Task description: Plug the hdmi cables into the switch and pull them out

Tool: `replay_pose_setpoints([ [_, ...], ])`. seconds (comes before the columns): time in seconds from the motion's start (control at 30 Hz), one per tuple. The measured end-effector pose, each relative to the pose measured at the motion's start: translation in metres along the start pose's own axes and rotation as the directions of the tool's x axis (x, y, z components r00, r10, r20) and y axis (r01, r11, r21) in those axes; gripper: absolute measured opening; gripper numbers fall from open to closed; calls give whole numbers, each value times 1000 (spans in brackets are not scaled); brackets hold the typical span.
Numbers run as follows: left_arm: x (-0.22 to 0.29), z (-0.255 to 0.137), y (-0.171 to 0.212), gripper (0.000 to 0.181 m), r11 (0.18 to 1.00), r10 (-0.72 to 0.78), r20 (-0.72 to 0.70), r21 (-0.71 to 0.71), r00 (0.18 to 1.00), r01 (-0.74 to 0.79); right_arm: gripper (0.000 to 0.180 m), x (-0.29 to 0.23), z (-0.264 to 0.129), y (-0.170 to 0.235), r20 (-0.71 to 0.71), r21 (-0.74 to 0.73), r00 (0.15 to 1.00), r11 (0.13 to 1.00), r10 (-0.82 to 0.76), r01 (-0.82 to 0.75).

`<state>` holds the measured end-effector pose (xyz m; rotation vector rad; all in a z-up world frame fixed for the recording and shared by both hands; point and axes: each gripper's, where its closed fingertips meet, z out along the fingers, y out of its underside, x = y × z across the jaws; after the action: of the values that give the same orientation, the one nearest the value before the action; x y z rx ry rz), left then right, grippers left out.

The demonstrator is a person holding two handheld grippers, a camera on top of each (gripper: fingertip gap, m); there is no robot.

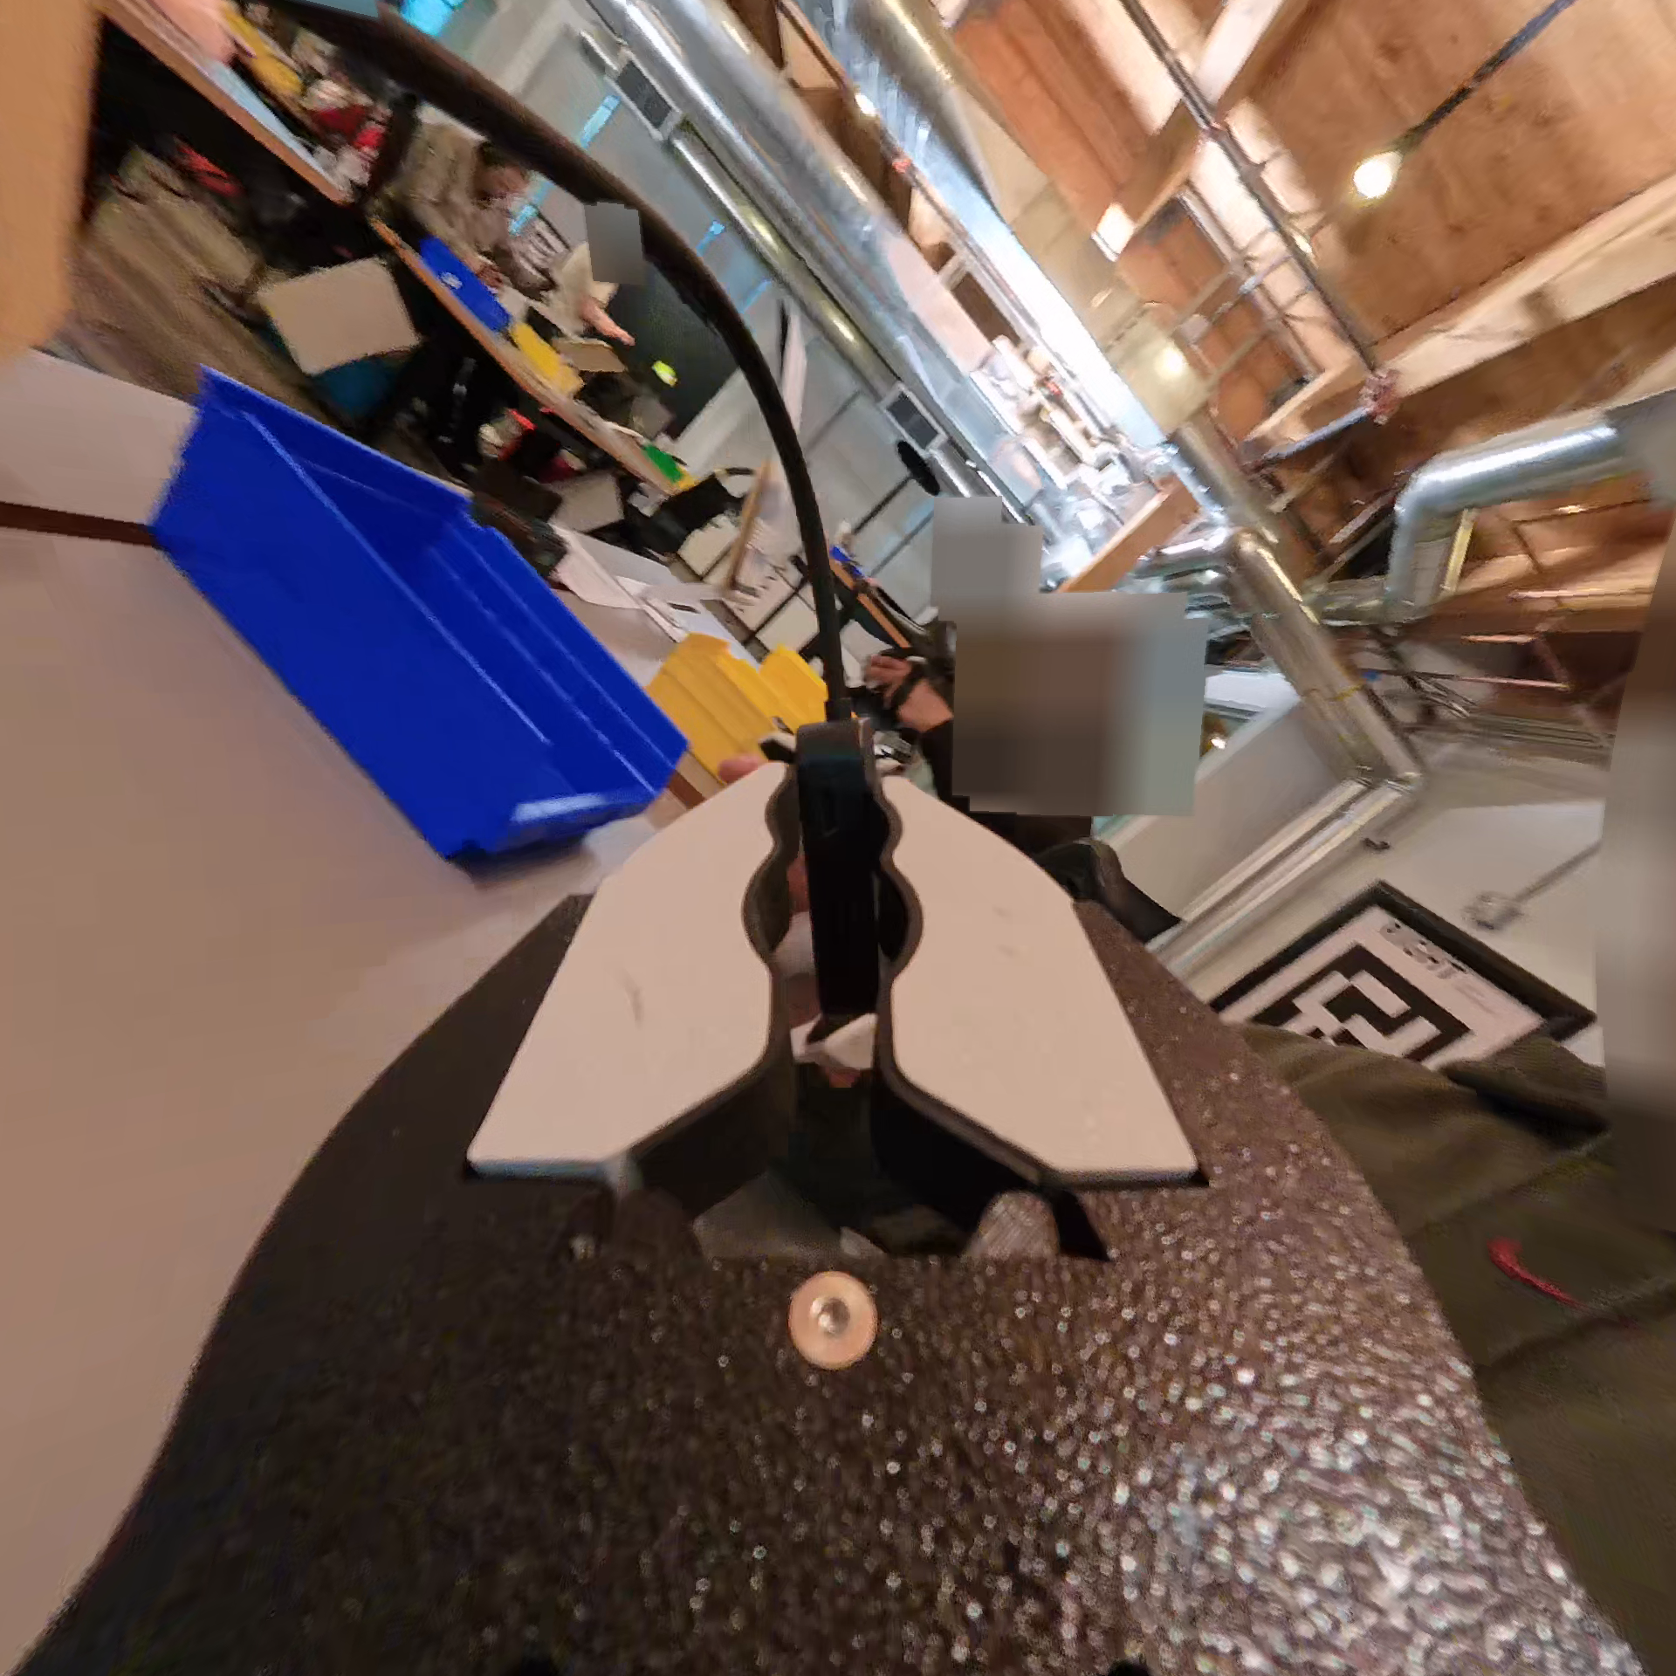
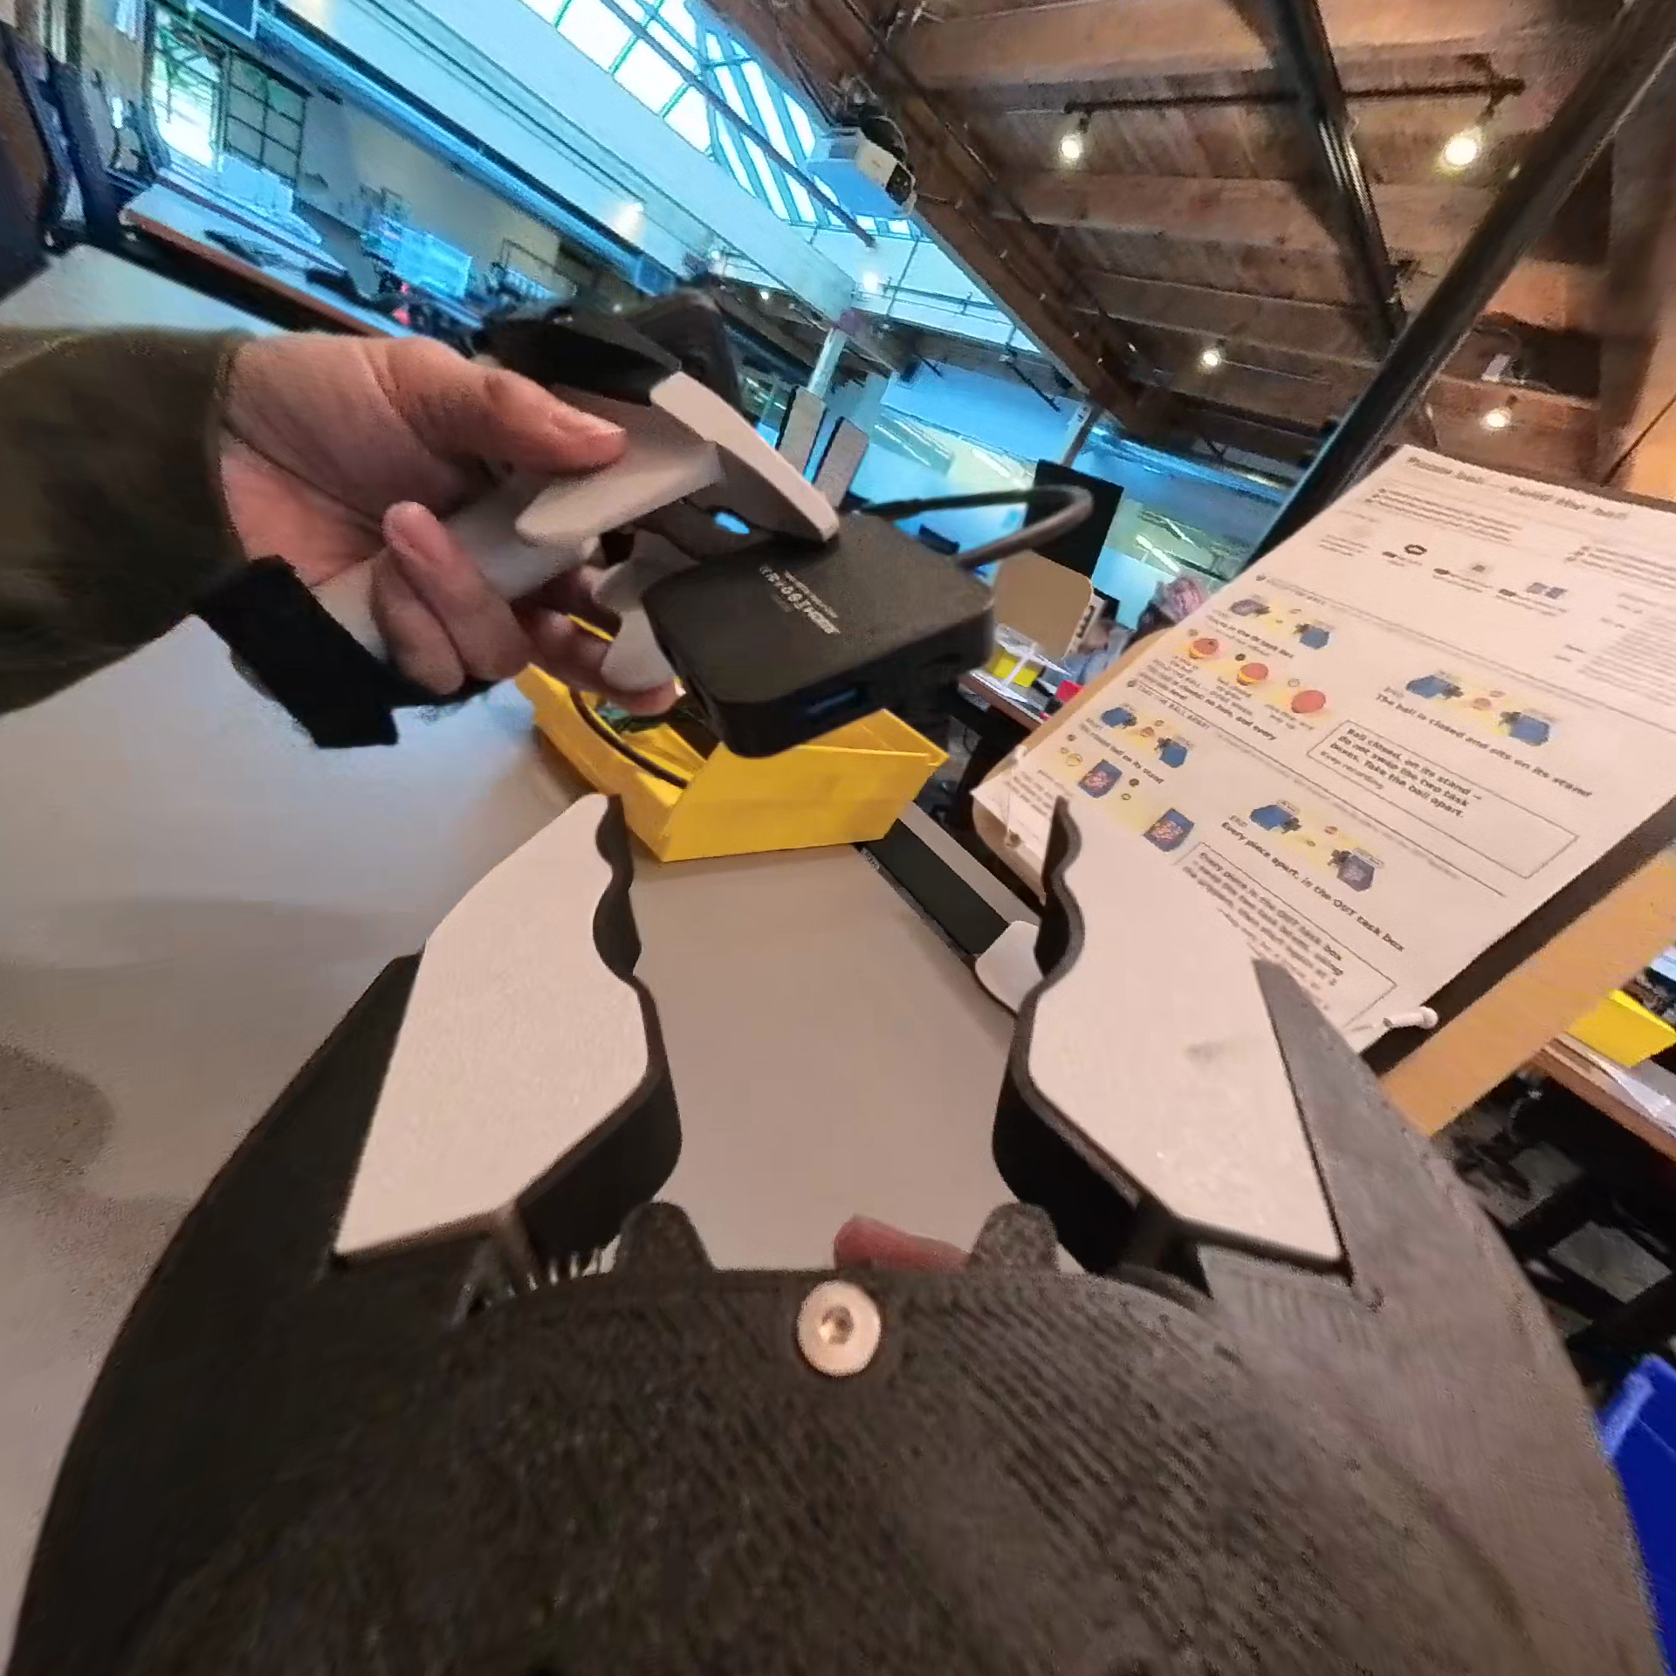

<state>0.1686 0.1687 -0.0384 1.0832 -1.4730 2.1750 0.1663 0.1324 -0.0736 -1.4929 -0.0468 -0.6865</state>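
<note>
In the left wrist view my left gripper (image 1: 834, 780) is shut on the black HDMI switch (image 1: 839, 889), seen edge-on between the pads. A black cable (image 1: 780, 435) rises from the switch's far end and arcs up to the left. The right wrist view shows the same gripper (image 2: 725, 594), held by a hand, clamping the flat switch (image 2: 816, 635) in the air above a yellow bin (image 2: 771, 807). The cable (image 2: 1043, 508) loops out from behind the switch. My right gripper (image 2: 830, 821) is open and empty, low over the table, short of the switch. Another black cable (image 2: 626, 744) lies in the yellow bin.
A blue bin (image 1: 408, 635) stands on the grey table (image 1: 181, 907) to the left, with the yellow bin (image 1: 725, 689) beyond it. A tilted board with an instruction sheet (image 2: 1360, 725) stands at the right. People work at tables in the background.
</note>
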Motion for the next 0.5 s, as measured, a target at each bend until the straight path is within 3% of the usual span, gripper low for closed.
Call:
replay_pose_setpoints([
  [0.17,6,14,41,13,995,37,1,-98,999,-37,86,-12,-16,-22,3,114,998,991,-65,64],
  [0.27,16,16,53,13,989,57,-43,-136,997,-63,82,-26,-23,-18,98,96,989,990,-110,101],
  [0.3,18,16,55,13,986,76,-45,-147,996,-82,71,-30,-26,-20,116,116,981,983,-157,144],
  [0.5,28,9,70,16,912,303,-76,-266,950,-312,71,-43,-38,-29,167,174,927,935,-336,308],
])
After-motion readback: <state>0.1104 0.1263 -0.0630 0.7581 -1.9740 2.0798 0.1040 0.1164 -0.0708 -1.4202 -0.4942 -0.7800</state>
